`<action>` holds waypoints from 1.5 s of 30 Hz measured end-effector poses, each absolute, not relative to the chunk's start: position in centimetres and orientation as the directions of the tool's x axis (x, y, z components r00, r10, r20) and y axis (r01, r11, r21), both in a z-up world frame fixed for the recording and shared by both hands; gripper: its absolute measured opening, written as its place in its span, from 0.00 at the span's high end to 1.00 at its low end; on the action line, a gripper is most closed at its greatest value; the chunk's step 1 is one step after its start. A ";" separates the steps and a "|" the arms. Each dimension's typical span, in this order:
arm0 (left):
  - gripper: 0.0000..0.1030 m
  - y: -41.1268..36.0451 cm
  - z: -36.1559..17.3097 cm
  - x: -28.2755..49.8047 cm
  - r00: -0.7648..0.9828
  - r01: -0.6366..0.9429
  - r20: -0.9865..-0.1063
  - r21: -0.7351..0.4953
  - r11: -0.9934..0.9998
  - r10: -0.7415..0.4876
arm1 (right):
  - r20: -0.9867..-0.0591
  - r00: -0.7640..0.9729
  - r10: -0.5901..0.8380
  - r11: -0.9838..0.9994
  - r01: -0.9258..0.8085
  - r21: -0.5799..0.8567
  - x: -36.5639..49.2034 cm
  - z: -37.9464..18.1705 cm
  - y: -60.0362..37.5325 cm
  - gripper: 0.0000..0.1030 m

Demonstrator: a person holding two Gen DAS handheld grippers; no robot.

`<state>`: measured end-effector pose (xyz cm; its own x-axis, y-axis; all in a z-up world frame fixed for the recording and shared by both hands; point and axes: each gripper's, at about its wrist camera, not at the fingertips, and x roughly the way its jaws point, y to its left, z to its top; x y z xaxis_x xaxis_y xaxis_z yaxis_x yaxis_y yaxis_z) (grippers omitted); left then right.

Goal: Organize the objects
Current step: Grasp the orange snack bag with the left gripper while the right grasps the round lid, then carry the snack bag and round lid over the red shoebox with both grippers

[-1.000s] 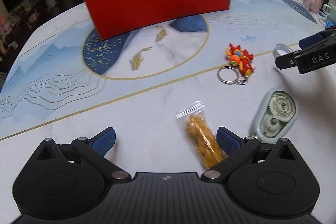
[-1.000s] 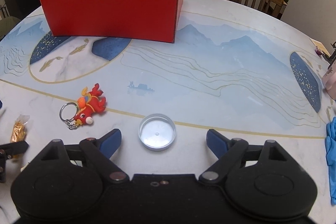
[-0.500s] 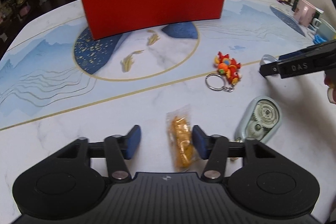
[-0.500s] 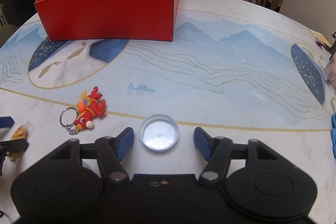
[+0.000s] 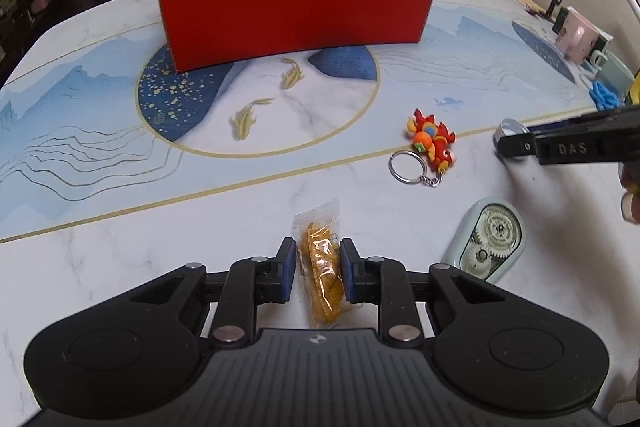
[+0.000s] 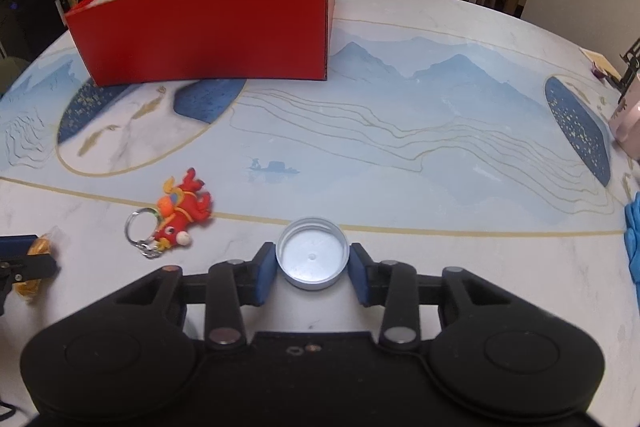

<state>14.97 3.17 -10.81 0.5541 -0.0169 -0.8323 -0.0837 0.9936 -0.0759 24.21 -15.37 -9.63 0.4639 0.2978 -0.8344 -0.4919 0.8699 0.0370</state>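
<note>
Our left gripper (image 5: 319, 265) is closing, its pads pinching the snack packet (image 5: 322, 267); our right gripper (image 6: 313, 267) is closing around the silver lid (image 6: 312, 254), pads touching its rim.

Soft, even indoor light falls on the pale tabletop (image 5: 120, 247), with faint shadows and no harsh glare. Fisheye distortion bends the edges and darkens the corners; the background room is dim and slightly soft.

Objects spread on a table (image 5: 100, 259) before a box (image 5: 296, 11).
A keychain (image 5: 432, 143) is placed between snack packet (image 5: 322, 263) and lid (image 6: 312, 259); a tape dispenser (image 5: 492, 243) is set nearer.
</note>
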 end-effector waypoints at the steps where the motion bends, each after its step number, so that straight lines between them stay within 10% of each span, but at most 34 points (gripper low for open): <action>1: 0.78 3.3 -10.6 15.0 0.557 -0.085 -0.831 -0.079 0.993 -0.018 | -0.834 0.462 0.303 0.870 -0.490 0.045 24.1 -9.4 -15.4 0.63; 22: 0.78 6.6 -2.1 18.4 0.697 -0.124 -0.713 -0.231 0.965 -0.081 | -0.724 0.471 0.503 0.793 -0.586 0.169 24.8 0.3 -12.4 0.63; 45: 0.78 9.0 2.1 30.2 0.773 -0.124 -0.632 -0.060 0.990 0.059 | -0.667 0.536 0.518 0.744 -0.667 0.042 35.5 3.5 -3.7 0.63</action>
